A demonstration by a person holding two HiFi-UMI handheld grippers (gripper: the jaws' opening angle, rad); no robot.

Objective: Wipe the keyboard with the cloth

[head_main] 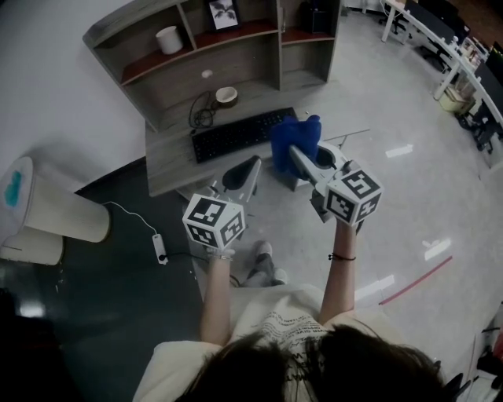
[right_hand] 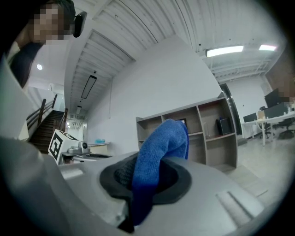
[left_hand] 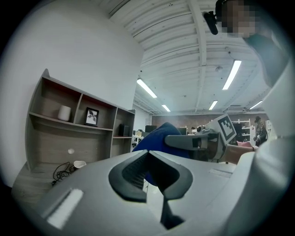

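The cloth (right_hand: 163,138), a blue one, was gripped by the right gripper (right_hand: 152,159). Its fingers (right_hand: 120,173) were closed on the fabric, which was bunched between the dark pads, rising above them and trailing below. Nothing was held by the left gripper (left_hand: 147,156). Its fingers (left_hand: 126,173) were pressed together at the tips, and the blue seen past them was the cloth in the other gripper.

In the head view, both grippers were held out in front of the person, the left nearer the body and the right reaching further forward. The cloth was seen at the right end of the black keyboard (head_main: 242,133), overlapping its edge. Whether it was touching the keys could not be told from that angle. In both gripper views the ceiling and the far room were seen, so the grippers were tilted upward.

The keyboard was laid along the grey wooden surface (head_main: 169,161), in front of a shelf unit (head_main: 259,47). A small bowl (head_main: 227,95) and a coiled dark cable (head_main: 201,111) were set just behind the keyboard, near its left half. A white cup (head_main: 168,39) and a framed picture (head_main: 224,13) were kept on the upper shelf, well apart from the grippers.
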